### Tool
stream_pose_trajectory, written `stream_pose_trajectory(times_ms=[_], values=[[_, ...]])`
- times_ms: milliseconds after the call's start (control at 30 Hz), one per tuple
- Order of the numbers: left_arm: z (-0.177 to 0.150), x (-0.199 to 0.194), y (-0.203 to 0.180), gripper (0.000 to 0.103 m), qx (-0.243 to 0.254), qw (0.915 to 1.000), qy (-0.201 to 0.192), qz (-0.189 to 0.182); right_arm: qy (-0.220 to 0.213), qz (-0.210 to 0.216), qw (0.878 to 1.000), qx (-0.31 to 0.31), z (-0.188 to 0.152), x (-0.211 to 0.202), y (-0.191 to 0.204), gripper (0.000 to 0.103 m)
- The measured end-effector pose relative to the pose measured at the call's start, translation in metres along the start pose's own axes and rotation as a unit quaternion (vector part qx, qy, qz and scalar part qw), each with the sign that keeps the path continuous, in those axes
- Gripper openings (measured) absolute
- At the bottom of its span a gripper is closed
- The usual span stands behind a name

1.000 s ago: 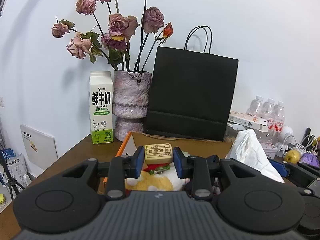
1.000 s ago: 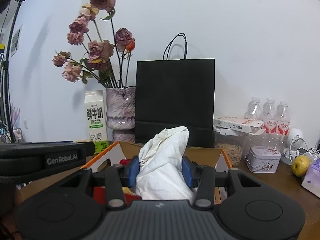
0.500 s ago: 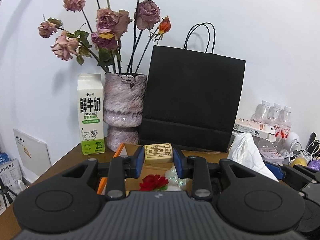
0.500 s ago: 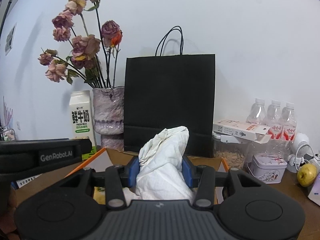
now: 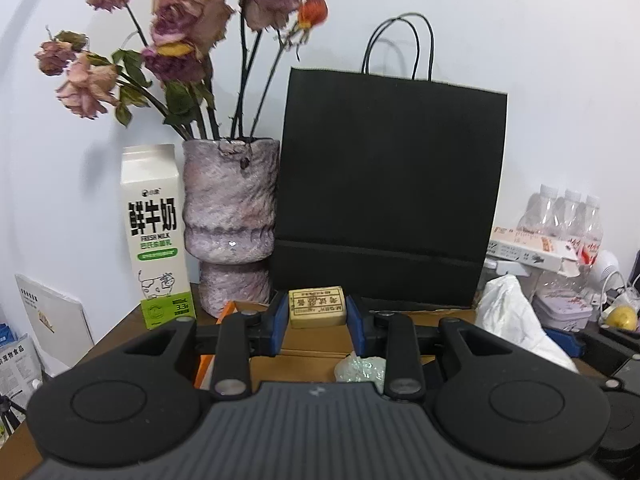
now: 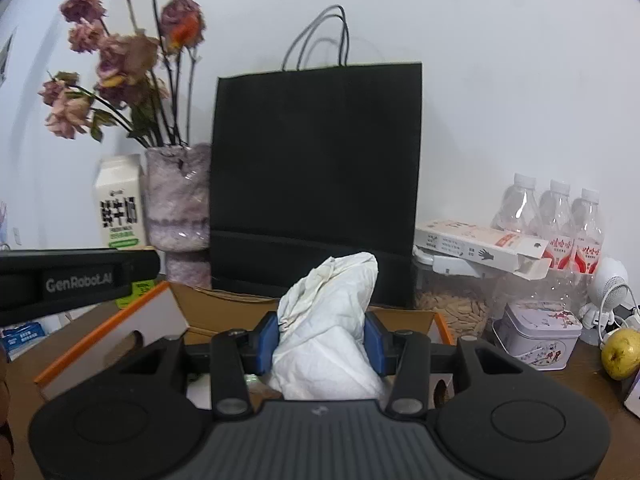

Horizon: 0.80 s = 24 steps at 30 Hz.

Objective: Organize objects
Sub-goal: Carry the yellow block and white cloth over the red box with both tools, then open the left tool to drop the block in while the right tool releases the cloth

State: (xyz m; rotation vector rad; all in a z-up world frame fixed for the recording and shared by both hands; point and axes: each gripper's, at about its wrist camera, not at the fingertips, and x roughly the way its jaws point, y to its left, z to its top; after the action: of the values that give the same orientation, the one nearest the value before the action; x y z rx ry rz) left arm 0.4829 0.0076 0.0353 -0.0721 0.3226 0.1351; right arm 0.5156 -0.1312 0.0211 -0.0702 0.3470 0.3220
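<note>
The left gripper (image 5: pixel 317 312), its blue-padded jaws drawn narrow, clamps a small tan rectangular block printed with dark characters (image 5: pixel 317 306) and holds it in the air above the open brown cardboard box with orange-edged flaps (image 5: pixel 304 344) on the dark wooden table (image 5: pixel 116 336). The right gripper (image 6: pixel 323 338) has its blue pads pressed against either side of a crumpled white cloth bundle (image 6: pixel 328 320), which stands up between them over the same box (image 6: pixel 224 308). In the left wrist view the white bundle (image 5: pixel 508 316) shows at the right, beside the block. Behind the box, against the white wall (image 5: pixel 520 40), stands a tall black paper carrier bag with cord handles (image 5: pixel 388 184); to its left are a mottled pink-grey stone-look vase (image 5: pixel 230 216) of dried, faded roses (image 5: pixel 188 28) and a white milk carton with a green band (image 5: pixel 156 232). To the bag's right sit three clear plastic water bottles with red labels (image 6: pixel 556 224), a long white card packet (image 6: pixel 480 246) lying on a clear lidded tub of seeds (image 6: pixel 452 304), a small pale patterned tin (image 6: pixel 538 334) and a yellow-green fruit (image 6: pixel 622 352).
</note>
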Motion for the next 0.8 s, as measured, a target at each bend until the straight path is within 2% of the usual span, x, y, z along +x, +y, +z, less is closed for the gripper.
stream_pose_trajectory(times_ms=[367,600,633,700,733,800], values=[[-0.016,0.043,-0.002,0.032,0.013,0.999,0.043,0.001,0.033,-0.011,0.999,0.009,-0.008,0.03,-0.015,0.044],[-0.02,0.05,-0.001,0.034,0.017,0.9988,0.046,0.008,0.048,-0.01,0.999,0.016,-0.011,0.039,-0.02,0.05],[-0.02,0.05,0.0,0.038,0.017,0.9988,0.044,0.006,0.048,-0.008,0.999,0.018,-0.012,0.04,-0.021,0.053],[-0.019,0.049,0.0,0.055,0.016,0.9989,0.042,0.01,0.047,-0.007,0.999,0.022,-0.012,0.039,-0.022,0.064],[-0.019,0.048,0.0,0.075,0.014,0.999,0.041,0.013,0.046,-0.008,0.999,0.023,-0.012,0.039,-0.022,0.071],[-0.018,0.047,0.002,0.091,0.01,0.9992,0.034,0.02,0.044,-0.011,0.999,0.025,-0.012,0.038,-0.023,0.077]])
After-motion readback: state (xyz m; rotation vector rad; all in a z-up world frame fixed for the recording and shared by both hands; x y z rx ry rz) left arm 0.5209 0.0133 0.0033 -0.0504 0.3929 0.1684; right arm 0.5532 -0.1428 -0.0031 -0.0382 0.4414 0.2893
